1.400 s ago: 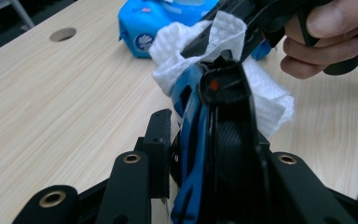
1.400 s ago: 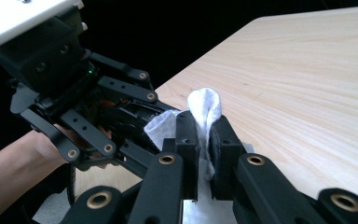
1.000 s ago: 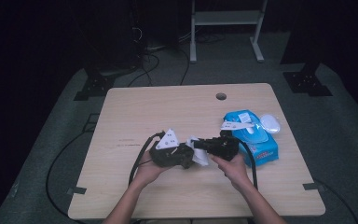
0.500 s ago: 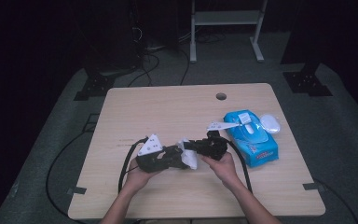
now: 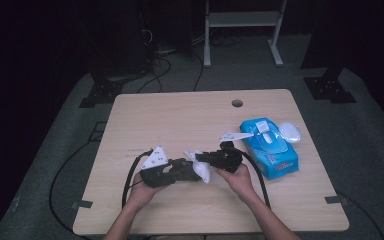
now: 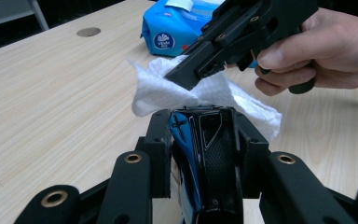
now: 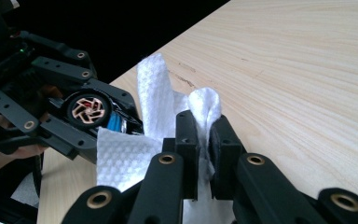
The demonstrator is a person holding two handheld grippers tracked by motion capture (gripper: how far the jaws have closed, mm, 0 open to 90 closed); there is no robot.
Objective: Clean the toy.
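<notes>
High view: we hold both grippers low over the near half of the pale wood-grain table [image 5: 180,120], tips facing each other. Left gripper [image 5: 192,172] is clenched on a small toy car [image 6: 205,154]; right gripper [image 5: 200,159] is clenched on a white wipe [image 5: 201,170], which sits bunched between the two tips, just above the tabletop.

Left gripper view: the car stands on end between our jaws. Blue glossy body, black panel with a fine mesh texture, hard plastic by the look. The wipe billows just beyond it, with the right gripper [image 6: 179,77] pinching its top edge.

Right gripper view: our jaws press a fold of the wipe [image 7: 158,107], and a rounded loop pokes up between them. Its surface is embossed in a small diamond weave. One wheel [image 7: 88,109] of the car shows, copper-coloured spokes in a black tyre.

Handling, as we judge it:
- Wipe: very light, limp, no stiffness; it will drape and bunch. Best taken at a gathered fold, as now.
- Car: light, rigid, smooth shell, likely slippery; grip across the flanks, clear of the wheels, which may roll.

Blue wipe pack [image 5: 270,147] lies at the right, soft-sided, with its lid flap [image 5: 290,132] open.
</notes>
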